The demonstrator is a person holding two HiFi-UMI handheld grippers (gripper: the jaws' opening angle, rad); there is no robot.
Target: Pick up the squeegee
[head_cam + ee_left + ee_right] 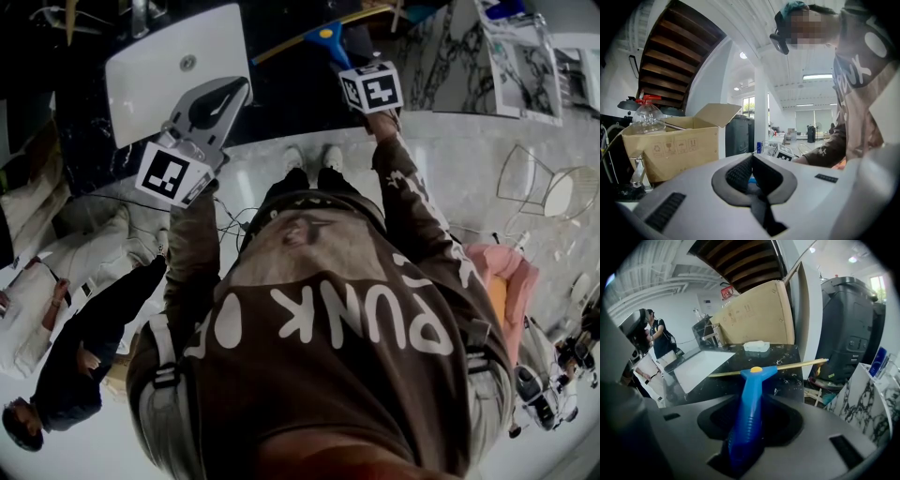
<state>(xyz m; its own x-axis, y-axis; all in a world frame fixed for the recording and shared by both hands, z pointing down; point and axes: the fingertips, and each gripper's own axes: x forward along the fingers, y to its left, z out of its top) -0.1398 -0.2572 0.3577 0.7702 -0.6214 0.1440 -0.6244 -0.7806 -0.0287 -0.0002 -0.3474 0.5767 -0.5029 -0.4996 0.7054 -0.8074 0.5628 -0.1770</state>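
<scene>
Left tool (pixel 242 86) is hovering over the near right corner of a white rectangular basin (pixel 159 66) set in the dark marbled surface (pixel 291 98). Its own view is showing the left tool (pixel 751 157) with the pad tips meeting and nothing gripped, so it is closed and empty. Behind it, an open brown cardboard box (pixel 670 150) is sitting at the left with a clear plastic spray bottle with a red trigger (pixel 647 117) in it.

Moving right, the right tool (pixel 347 58) is reaching over the same surface, right of the basin. The blue-handled squeegee with a thin yellowish blade bar (pixel 326 36) is sticking out of its tips, away from the person. In the right gripper view, the right tool (pixel 750 420) is clamping down on the squeegee (pixel 751 390), with the ribbed blue handle running straight down the middle between the two pads. The handle's head and the blade bar are lying crosswise just past the tips, over the surface (pixel 787 380). Whether the blade is touching the surface cannot be told. The basin (pixel 701 366) is lying left of the blade.
</scene>
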